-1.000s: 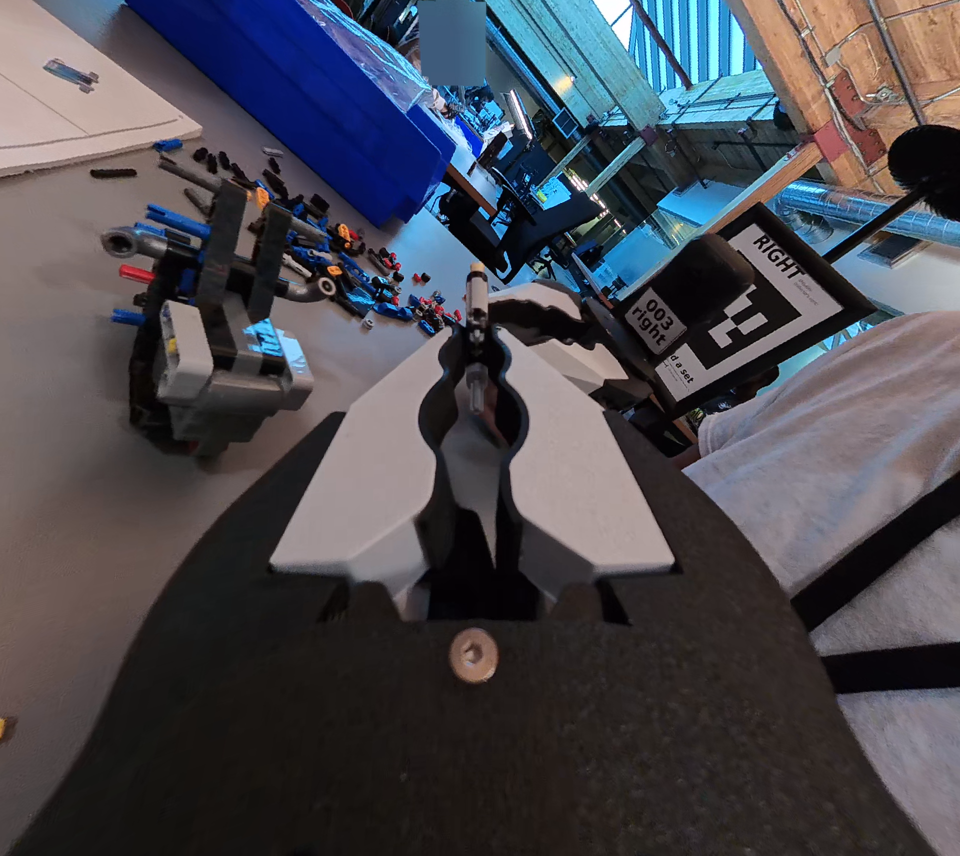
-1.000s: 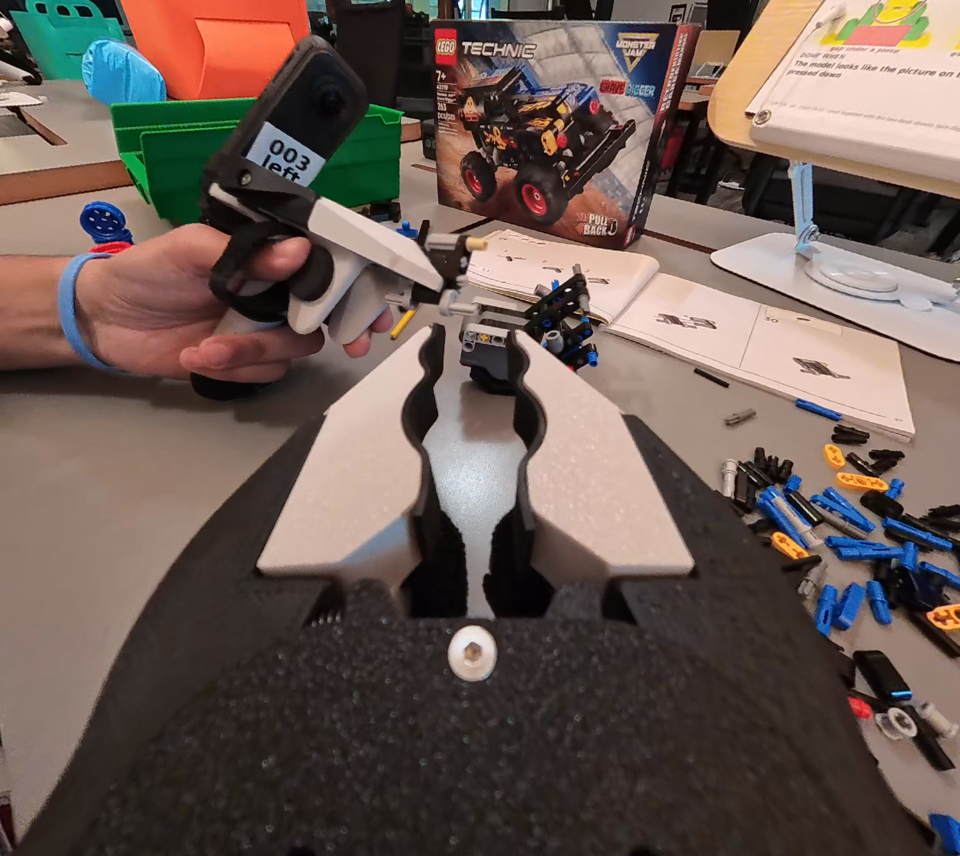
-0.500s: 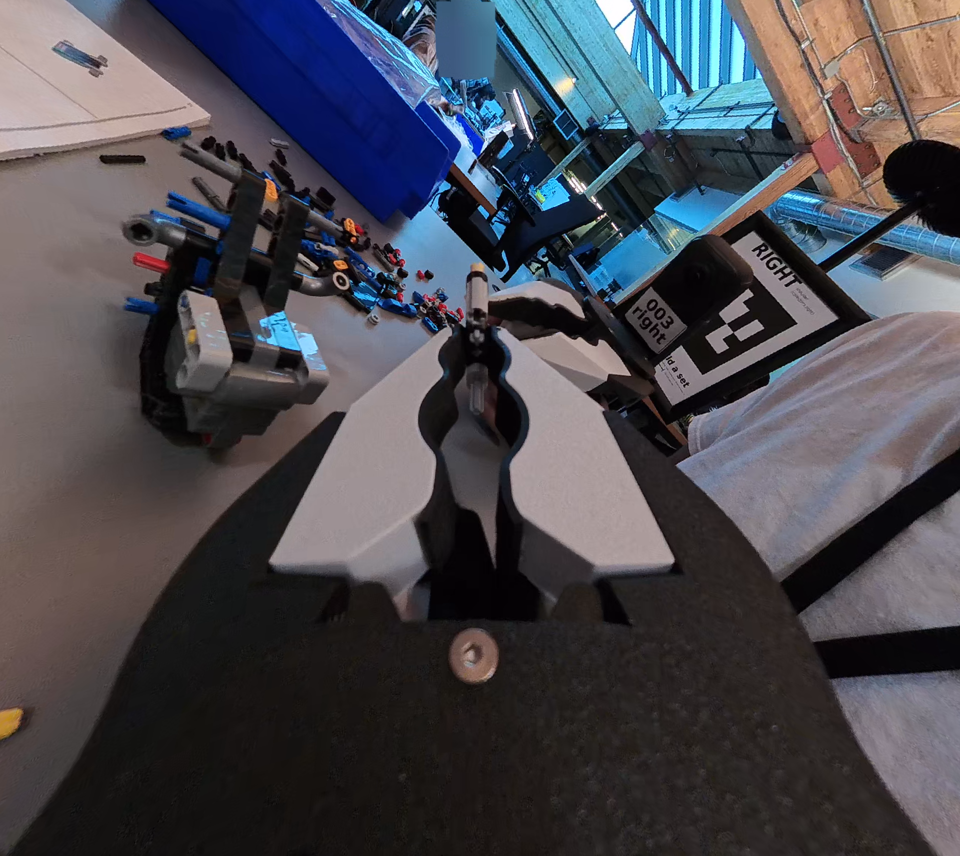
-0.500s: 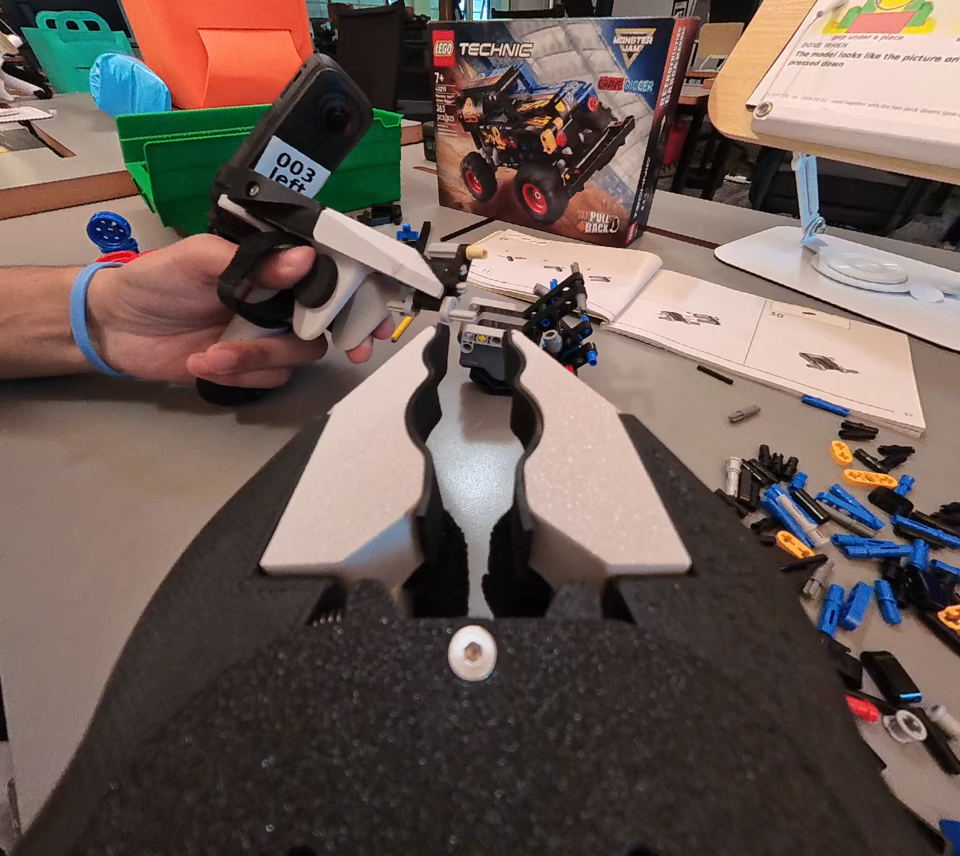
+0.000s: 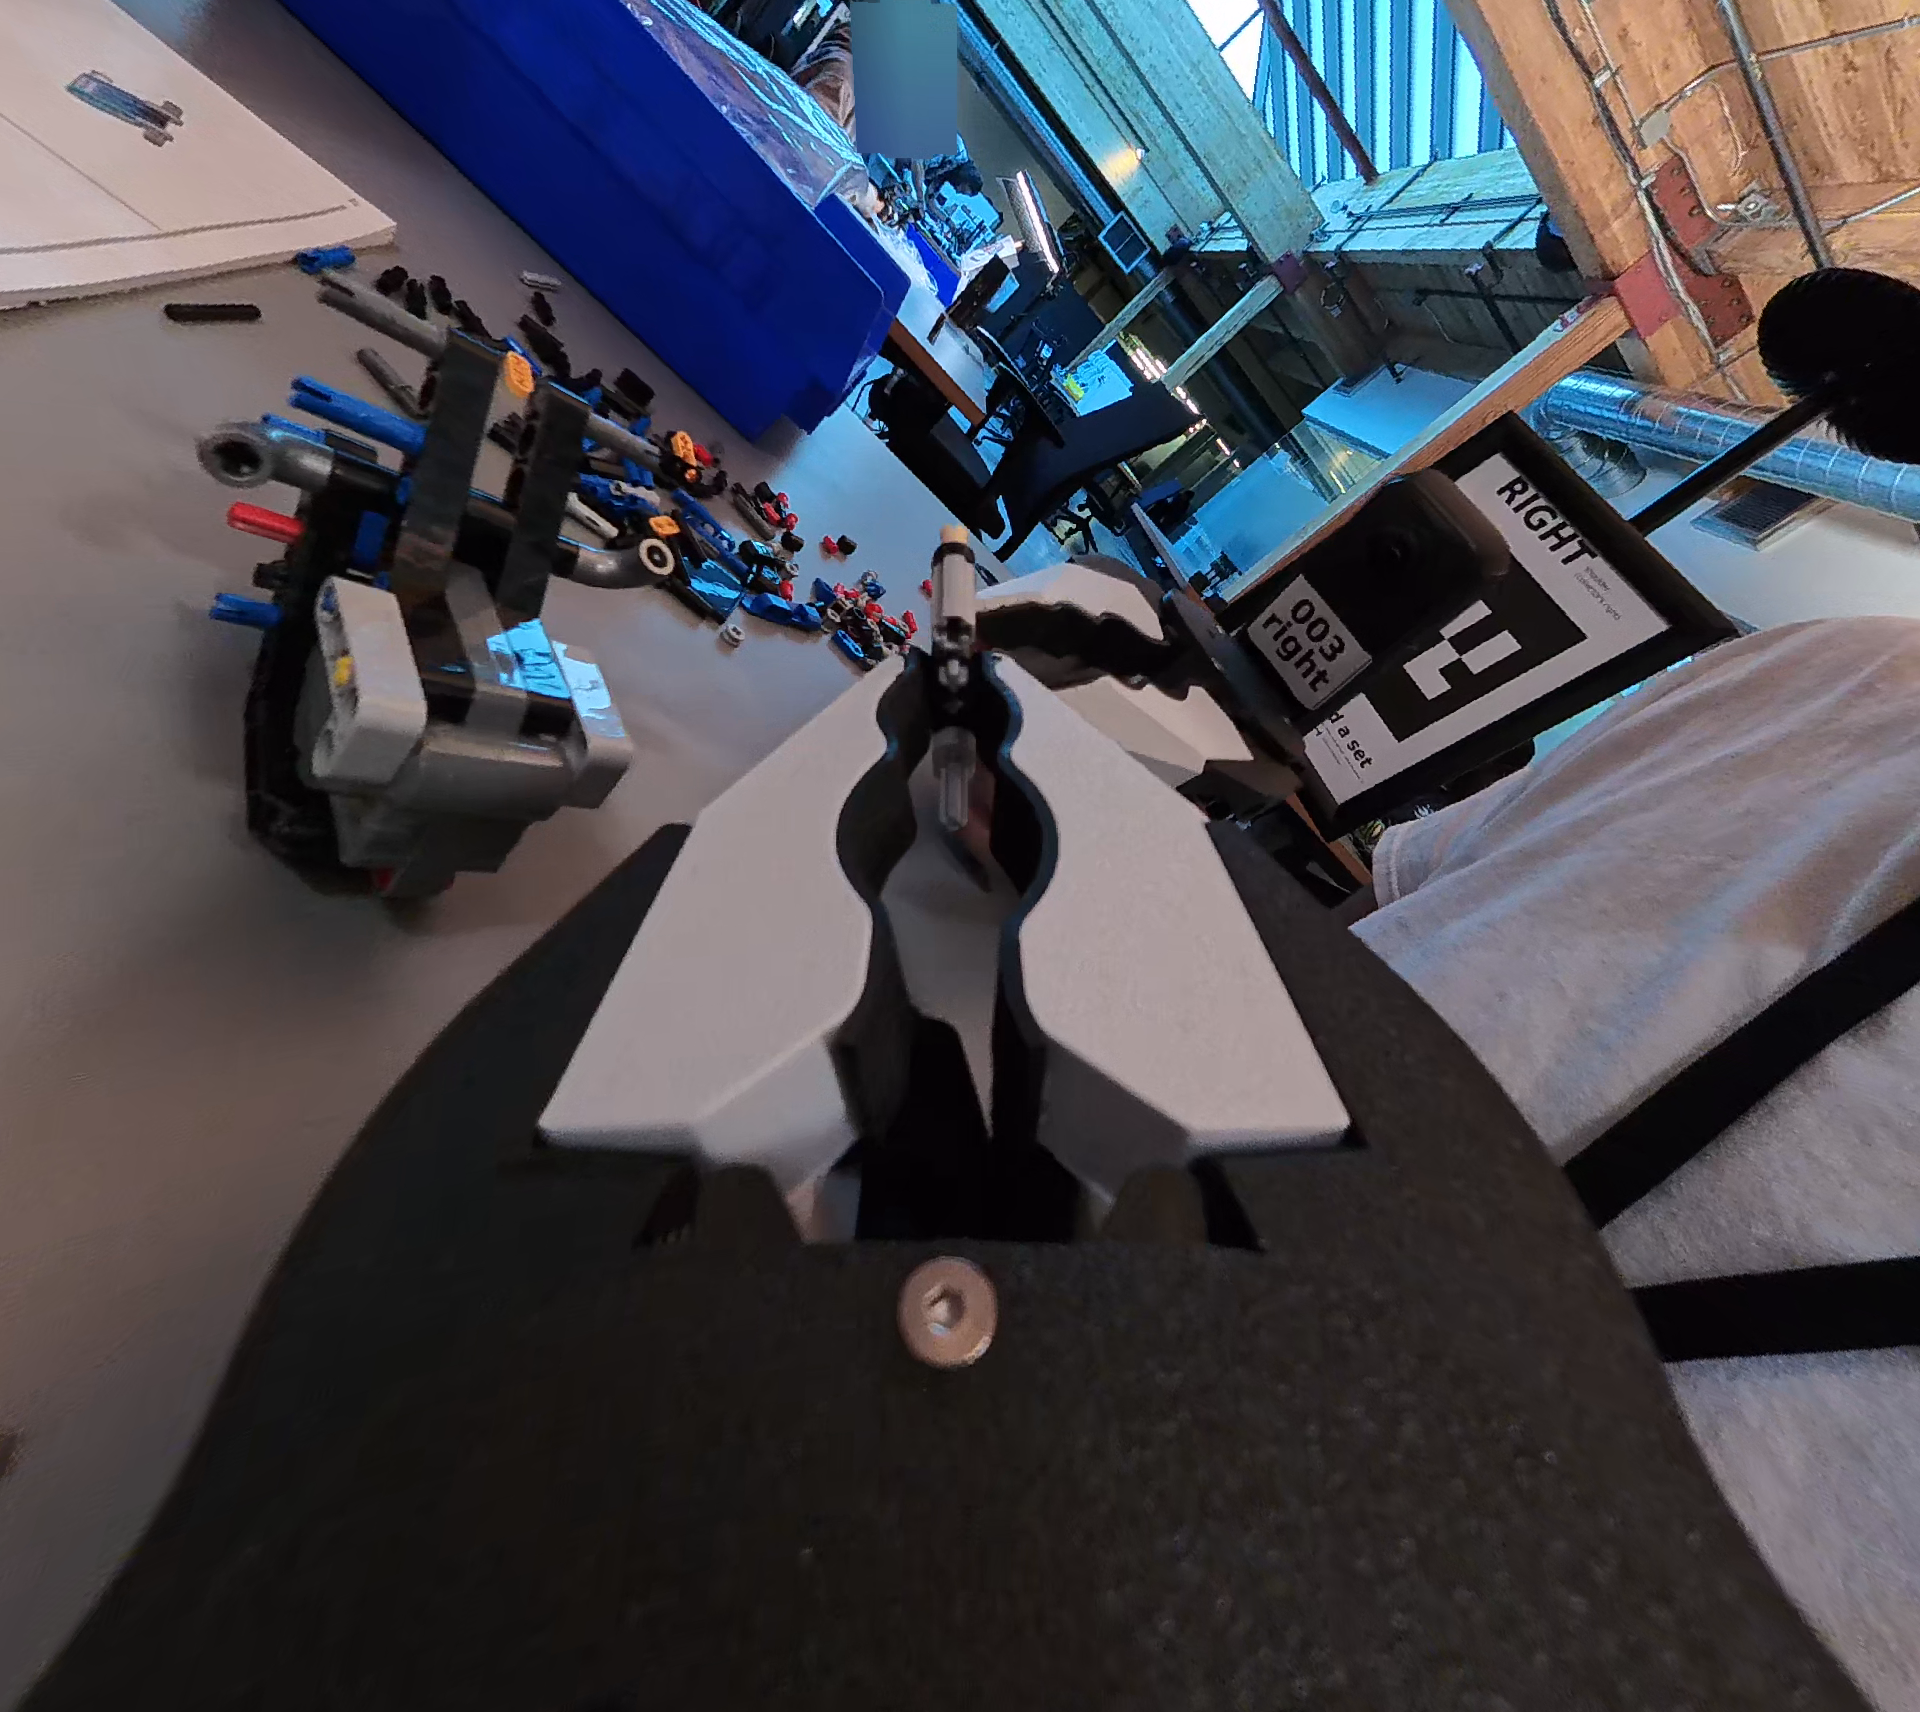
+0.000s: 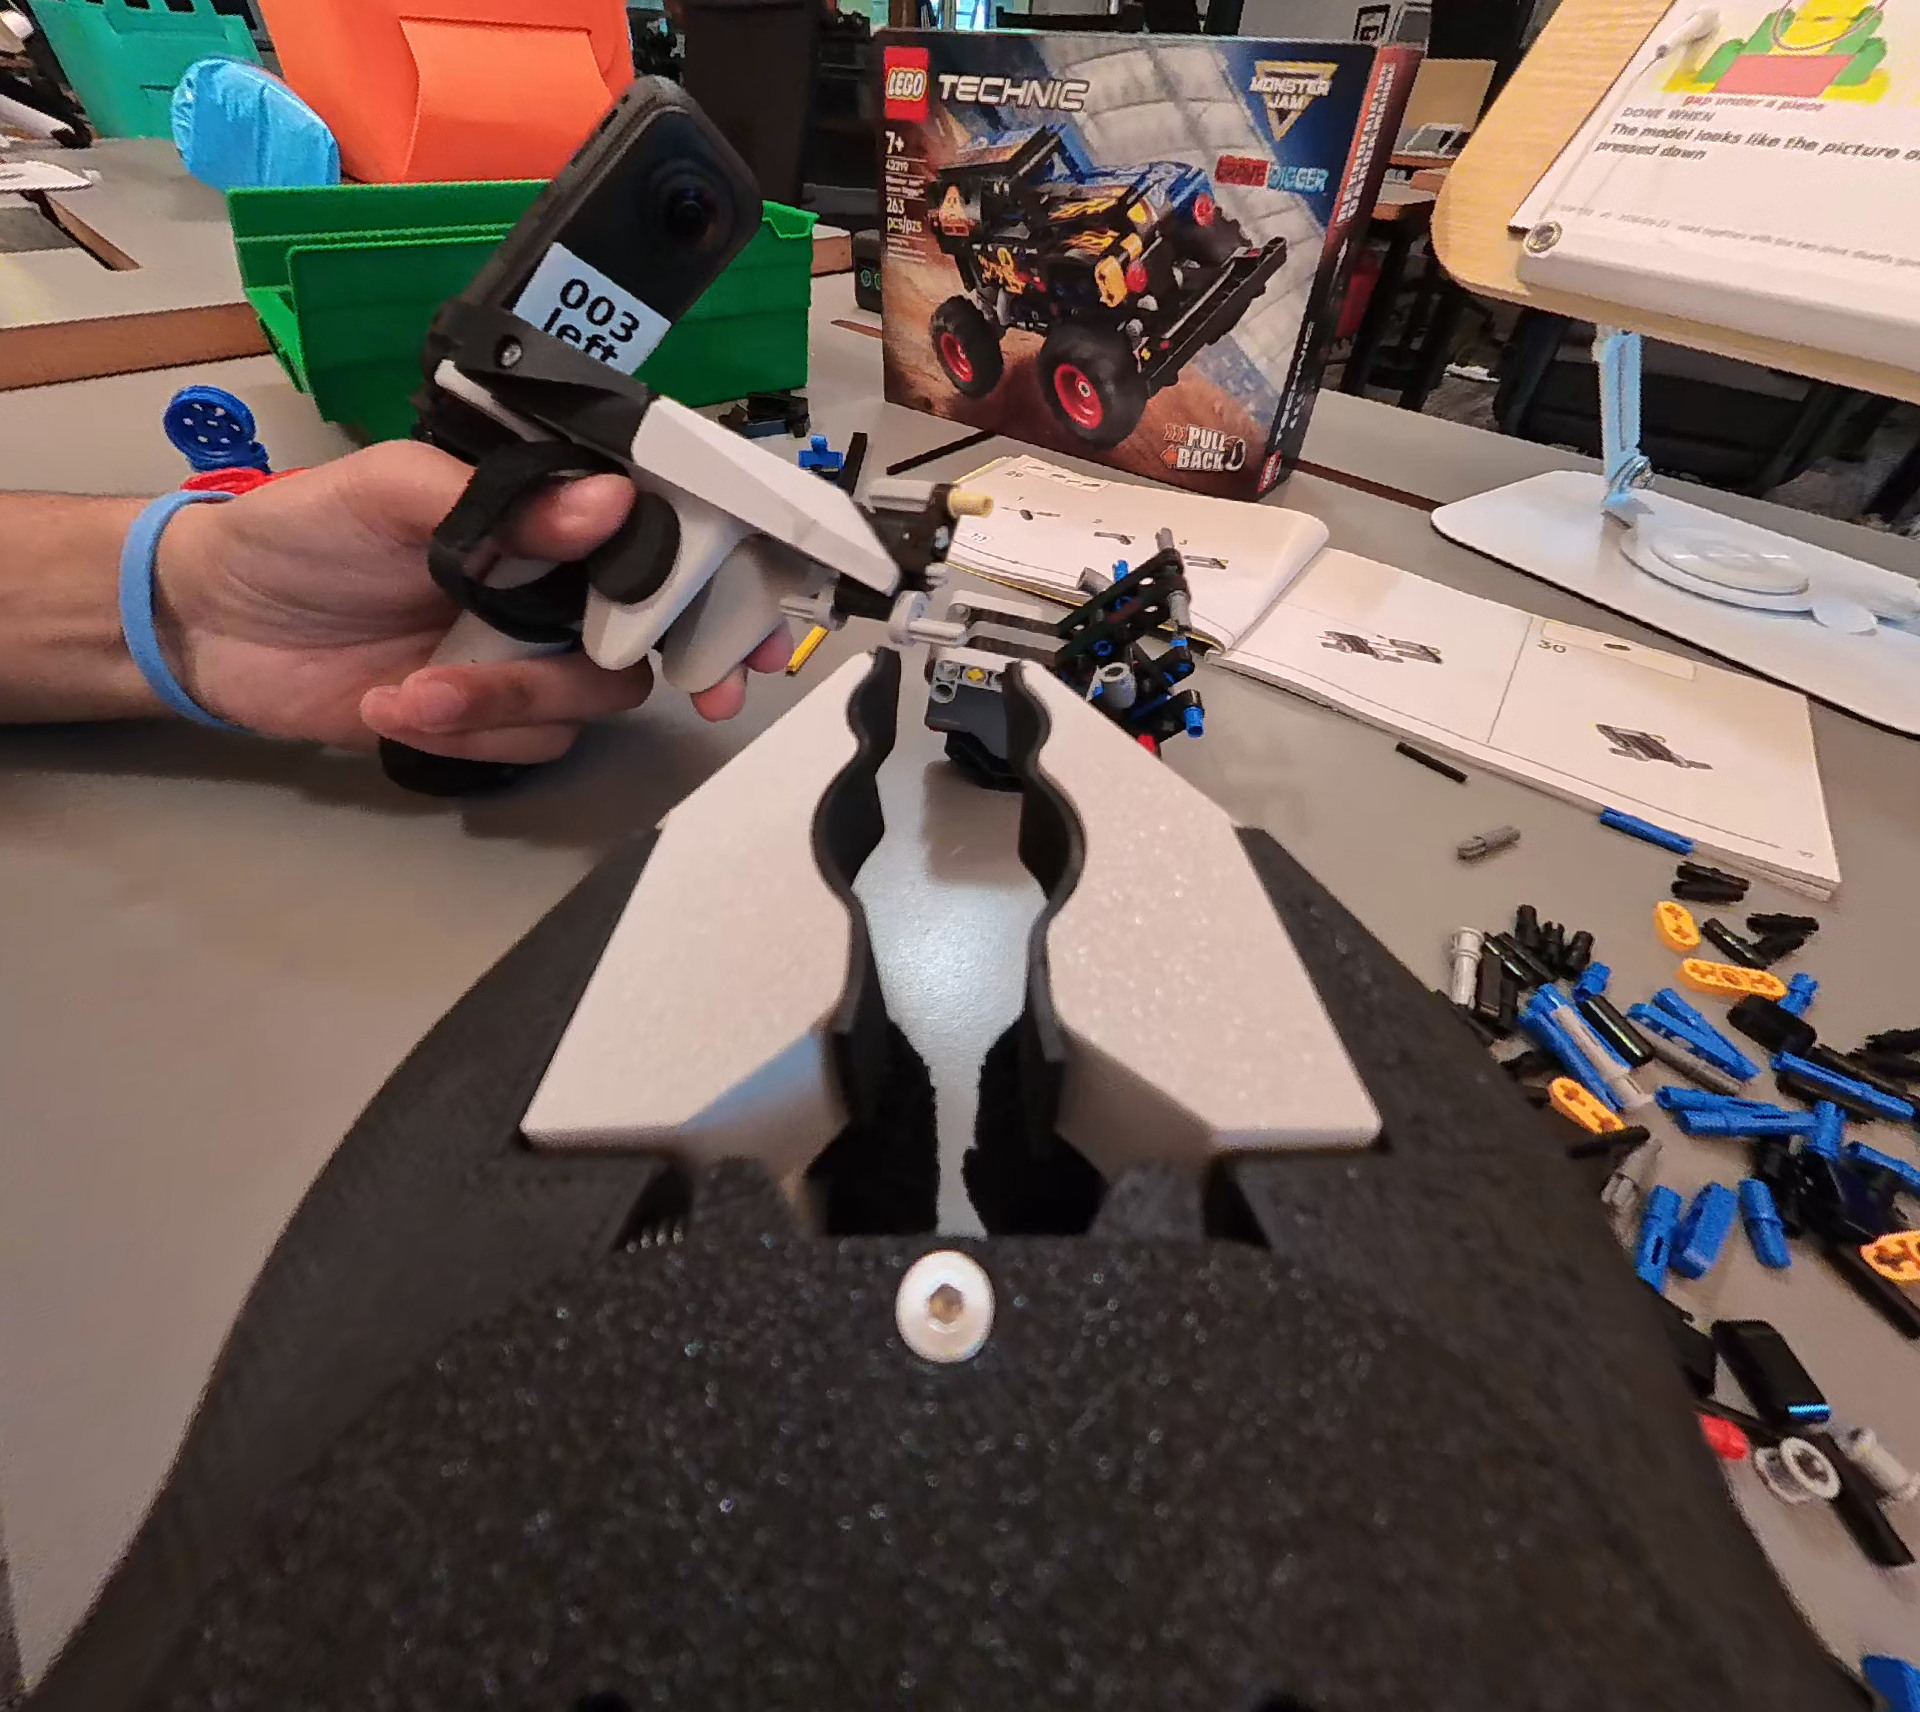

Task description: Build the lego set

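My left gripper (image 5: 951, 675) is shut on a small grey pin with a tan end (image 5: 951, 587), which sticks out past the fingertips. The partly built grey, black and blue model (image 5: 416, 654) stands on the table to its left. In the right wrist view the left gripper (image 6: 914, 530) is held in a hand, hovering just above and left of the model (image 6: 1081, 654). My right gripper (image 6: 940, 686) is open and empty, pointing at the model from a short way off.
Loose blue, black and orange parts (image 6: 1714, 1070) lie at the right. An open instruction booklet (image 6: 1507, 675) and the set's box (image 6: 1122, 249) lie behind the model. A green bin (image 6: 520, 291) stands back left, a board on a white stand (image 6: 1683, 561) back right, and a blue bin (image 5: 540, 62) in the left view. Only a small space, under 4 cm, lies between the two pairs of fingers.
The left gripper with the pin has risen slightly and stays close over the model. The right gripper stays open and has barely moved.
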`<state>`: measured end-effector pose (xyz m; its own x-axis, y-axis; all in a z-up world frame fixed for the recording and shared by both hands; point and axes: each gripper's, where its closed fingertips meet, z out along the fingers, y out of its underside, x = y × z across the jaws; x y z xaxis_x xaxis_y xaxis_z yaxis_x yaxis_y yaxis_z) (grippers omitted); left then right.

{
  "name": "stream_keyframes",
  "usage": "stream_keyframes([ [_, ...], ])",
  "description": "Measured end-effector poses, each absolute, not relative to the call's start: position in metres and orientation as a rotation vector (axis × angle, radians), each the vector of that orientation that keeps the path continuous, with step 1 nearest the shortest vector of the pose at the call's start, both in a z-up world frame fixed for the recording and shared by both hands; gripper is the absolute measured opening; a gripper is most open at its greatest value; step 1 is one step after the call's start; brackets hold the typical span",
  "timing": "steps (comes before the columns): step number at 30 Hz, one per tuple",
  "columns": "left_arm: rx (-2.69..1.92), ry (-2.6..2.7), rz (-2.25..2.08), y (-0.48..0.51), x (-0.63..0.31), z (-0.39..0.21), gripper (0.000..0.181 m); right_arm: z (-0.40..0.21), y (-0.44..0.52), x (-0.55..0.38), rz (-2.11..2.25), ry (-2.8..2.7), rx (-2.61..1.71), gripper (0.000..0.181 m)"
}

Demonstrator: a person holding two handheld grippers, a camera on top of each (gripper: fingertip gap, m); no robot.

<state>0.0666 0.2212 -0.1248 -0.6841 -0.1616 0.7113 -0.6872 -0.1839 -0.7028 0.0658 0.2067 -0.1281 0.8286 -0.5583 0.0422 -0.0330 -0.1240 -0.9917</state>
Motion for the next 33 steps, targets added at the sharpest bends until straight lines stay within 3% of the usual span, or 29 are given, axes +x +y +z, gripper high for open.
stream_keyframes([
  [24, 0.977, -1.703, 1.928, 0.221, 0.066, -0.124, 0.006, -0.129, 0.207, 0.066, -0.499, 0.467, -1.661, 0.019],
  [33, 0.962, -1.662, 1.938, 0.217, 0.064, -0.122, 0.006, -0.121, 0.221, 0.059, -0.609, 0.428, -1.656, 0.031],
])
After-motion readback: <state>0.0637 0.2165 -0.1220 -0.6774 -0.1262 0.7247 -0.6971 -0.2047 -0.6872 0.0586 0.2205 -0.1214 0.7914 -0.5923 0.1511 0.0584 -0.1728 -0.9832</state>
